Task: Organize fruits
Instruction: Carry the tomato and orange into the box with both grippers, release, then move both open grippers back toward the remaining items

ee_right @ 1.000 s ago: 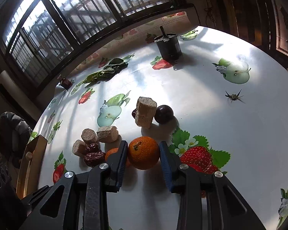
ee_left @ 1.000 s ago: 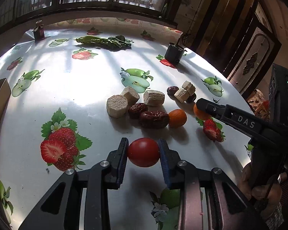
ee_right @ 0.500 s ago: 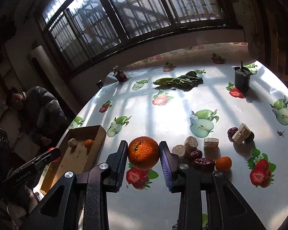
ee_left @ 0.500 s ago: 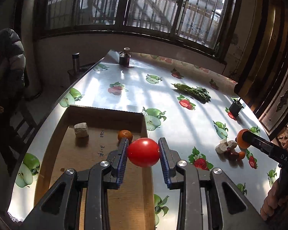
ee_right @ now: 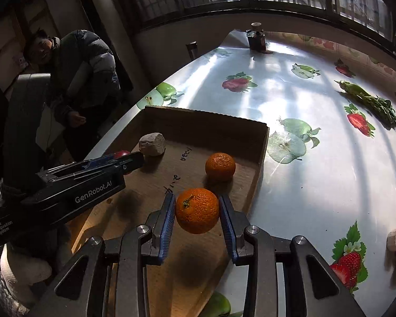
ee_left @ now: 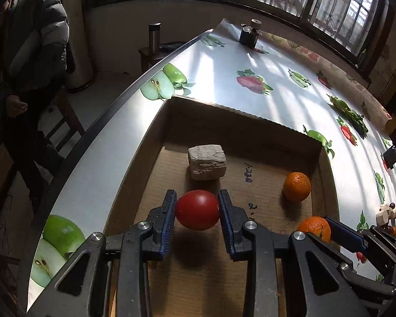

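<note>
Left wrist view is showing the left gripper (ee_left: 197, 212) pinching a smooth, glossy red fruit (ee_left: 197, 213) between its blue ribbed pads, holding it clear above the floor of the shallow cardboard box (ee_left: 155, 121). Beyond it, a pale, rough-cut fibrous block (ee_left: 207, 162) is resting on the corrugated floor, and to its right a dimpled, matte loose orange (ee_left: 296, 187) is lying near the box's right wall. At the right edge of this view the right gripper (ee_left: 327, 228) is gripping a second orange.

Right wrist view is confirming that grip — the held orange (ee_right: 197, 210), round, pebbled, with a small green stem scar, is clamped between the pads and is hanging over the box's near right corner, just short of the loose orange.

Progress, as a judgement: the task is partly done. Two items are already sitting in the box, and two more are hanging over it, not yet released. What is remaining is lowering and releasing both fruits, then clearing the small cluster (ee_left: 388, 212) of pale blocks and dark fruits lying well apart on the glossy fruit-printed tablecloth (ee_right: 316, 158). Both held fruits are round and are likely to roll on the flat board — a low release should limit that.
</note>
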